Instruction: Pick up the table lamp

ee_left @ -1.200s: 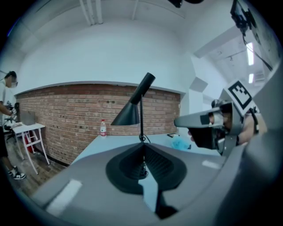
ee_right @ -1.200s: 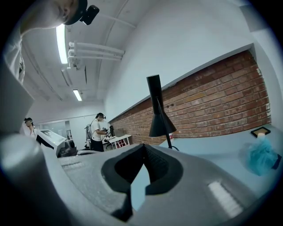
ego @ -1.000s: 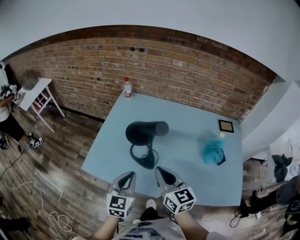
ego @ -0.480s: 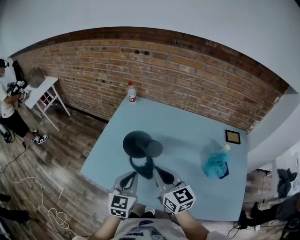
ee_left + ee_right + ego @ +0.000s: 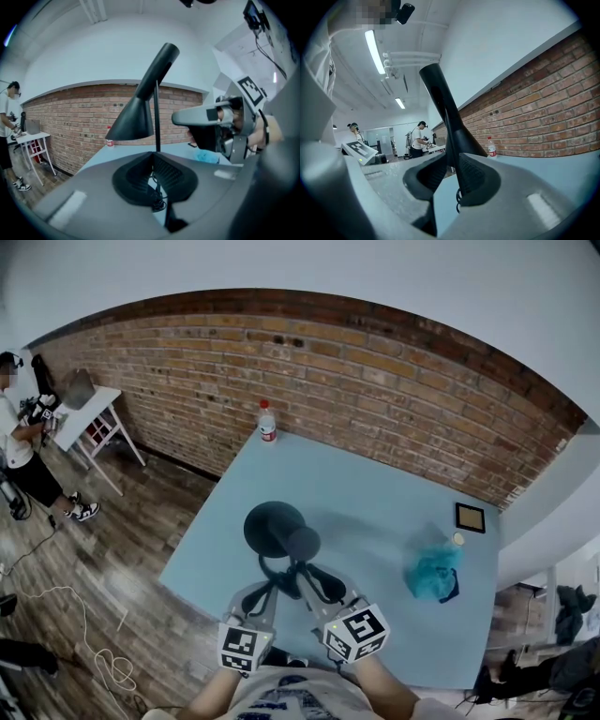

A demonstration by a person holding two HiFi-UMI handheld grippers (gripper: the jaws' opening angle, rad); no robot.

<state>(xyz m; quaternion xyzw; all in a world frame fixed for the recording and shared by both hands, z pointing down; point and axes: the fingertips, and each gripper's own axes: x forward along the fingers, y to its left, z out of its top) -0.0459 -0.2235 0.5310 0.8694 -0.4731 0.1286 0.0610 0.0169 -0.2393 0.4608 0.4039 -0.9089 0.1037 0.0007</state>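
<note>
A black table lamp [image 5: 275,526] with a cone shade and thin stem stands near the front of the light blue table [image 5: 375,493]. Its base lies between my two grippers. My left gripper [image 5: 262,592] is at the base's left side, its jaws a narrow gap apart. In the left gripper view the stem [image 5: 156,122] rises just beyond the tips. My right gripper [image 5: 317,579] is at the base's right. Its jaws have just been opening, and in the right gripper view the stem [image 5: 451,140] runs down into the mouth of the gap, with no pad pressing on it.
A water bottle [image 5: 268,423] stands at the table's far left corner by the brick wall. A teal bag [image 5: 431,568] and a small framed square [image 5: 470,517] lie to the right. A person [image 5: 23,446] and a white side table [image 5: 89,409] are at far left.
Both grippers have moved forward from the table's front edge up to the lamp's base. The right gripper's jaws have parted.
</note>
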